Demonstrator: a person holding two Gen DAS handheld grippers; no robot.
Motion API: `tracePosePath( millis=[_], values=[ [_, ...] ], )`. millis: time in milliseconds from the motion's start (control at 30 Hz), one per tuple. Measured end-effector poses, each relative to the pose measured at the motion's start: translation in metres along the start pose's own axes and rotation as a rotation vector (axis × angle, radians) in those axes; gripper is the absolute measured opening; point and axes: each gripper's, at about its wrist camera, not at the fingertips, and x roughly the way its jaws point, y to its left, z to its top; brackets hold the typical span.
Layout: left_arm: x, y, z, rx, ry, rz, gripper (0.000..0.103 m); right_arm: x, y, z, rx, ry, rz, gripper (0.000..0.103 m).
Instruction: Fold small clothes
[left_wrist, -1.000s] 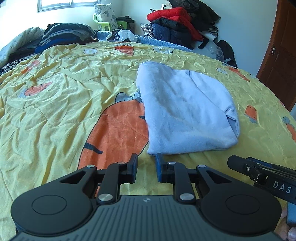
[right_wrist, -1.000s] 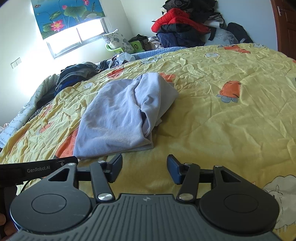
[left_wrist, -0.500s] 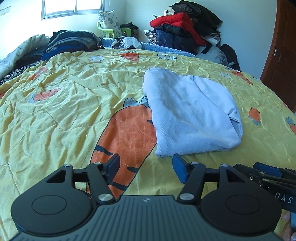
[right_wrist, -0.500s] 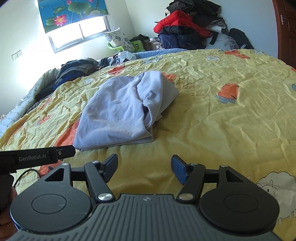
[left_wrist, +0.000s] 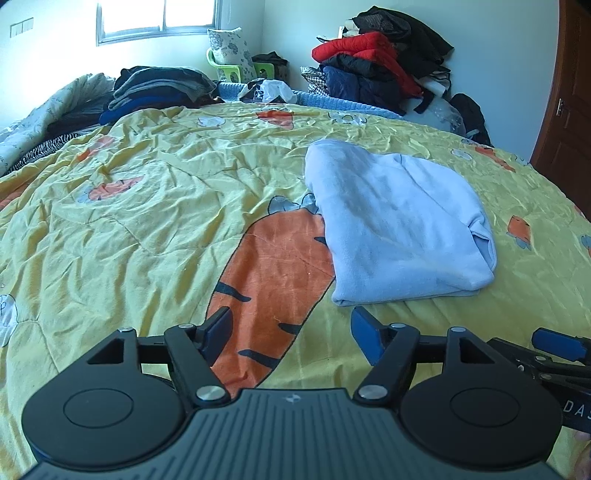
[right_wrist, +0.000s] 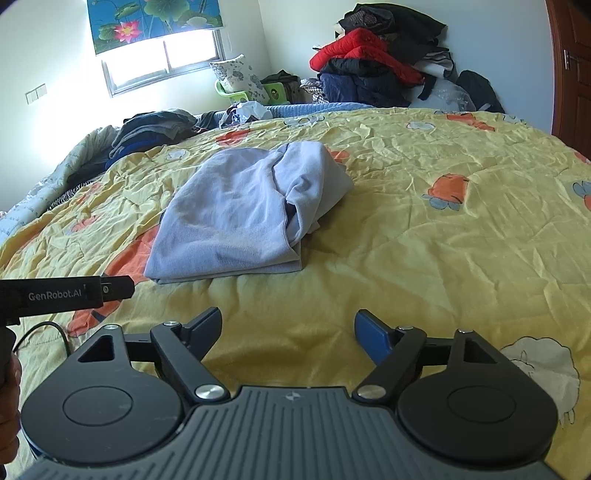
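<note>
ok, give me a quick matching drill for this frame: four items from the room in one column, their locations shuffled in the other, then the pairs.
Items:
1. pale blue garment
2. red jacket
3. floral pillow
4. lotus picture

Places:
A. on the wall above the window
B. on the green chair beside the window
C. folded on the yellow carrot-print bedspread
D. in the clothes heap against the far wall

Pairs: 1-C, 2-D, 3-B, 4-A
</note>
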Motion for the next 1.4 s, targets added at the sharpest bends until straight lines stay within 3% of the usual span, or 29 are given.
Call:
tracePosePath(
  millis=[467, 667, 767, 1133, 1400],
  values=[
    [0.0, 0.009, -0.013, 0.022, -0.016, 0.058, 0.084, 0.0, 0.005, -0.007, -0.038, 0.003, -0.023, 0.093],
    [0.006, 0.013, -0.025, 0.056, -0.014, 0.076, 0.085, 0.003, 0.004, -0.011, -0.051, 0.002, -0.055, 0.095],
    [0.005, 0.014, -0.031, 0.067, -0.043, 0.077, 0.094, 0.005, 0.004, -0.012, -0.054, 0.005, -0.059, 0.096],
    [0.001, 0.015, -0.038, 0.064, -0.066, 0.072, 0.095, 0.002, 0.002, -0.012, -0.063, -0.005, -0.077, 0.097],
    [-0.006, 0.006, -0.04, 0.084, -0.039, 0.055, 0.095, -0.006, 0.011, -0.015, -0.093, 0.001, -0.049, 0.097]
  ],
)
